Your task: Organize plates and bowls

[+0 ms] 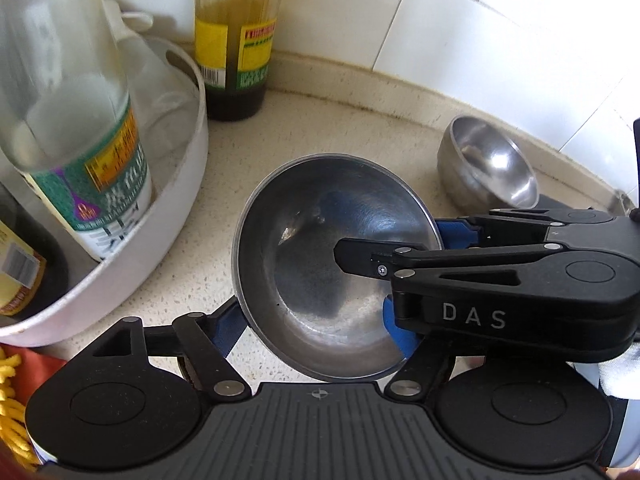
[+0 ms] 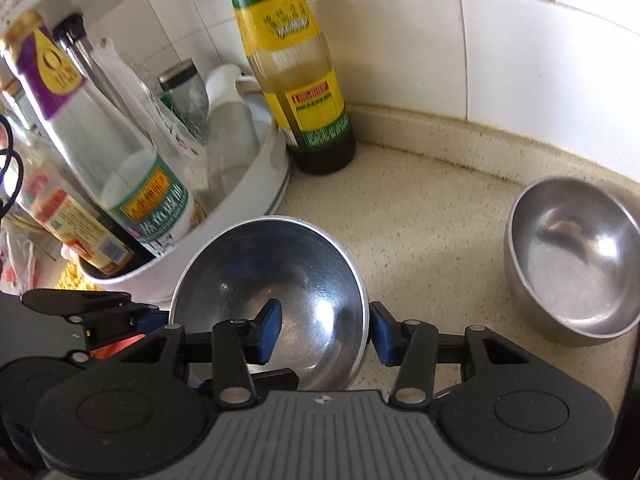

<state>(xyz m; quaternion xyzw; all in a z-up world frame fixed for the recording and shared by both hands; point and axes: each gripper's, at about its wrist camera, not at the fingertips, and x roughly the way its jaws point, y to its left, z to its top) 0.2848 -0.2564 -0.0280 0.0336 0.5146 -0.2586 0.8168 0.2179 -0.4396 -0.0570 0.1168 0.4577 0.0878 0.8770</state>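
A wide shallow steel dish (image 1: 320,264) is tilted above the counter. My left gripper (image 1: 312,328) has a blue pad on each side of its near rim; the grip looks loose and I cannot tell whether it is closed. My right gripper (image 2: 320,332) straddles the dish's right rim (image 2: 280,280), one blue pad inside the dish, one outside, with a gap at the rim, so it is open. The right gripper also shows in the left wrist view (image 1: 404,252), reaching in from the right. A smaller steel bowl (image 1: 488,164) stands upright to the right near the wall; it also shows in the right wrist view (image 2: 576,260).
A white round tub (image 1: 172,208) with several bottles and jars stands at the left (image 2: 248,200). A dark sauce bottle (image 1: 236,40) stands in the corner beside it (image 2: 300,72). White tiled walls border the beige speckled counter (image 2: 432,240). A yellow cloth (image 1: 12,408) is at the lower left.
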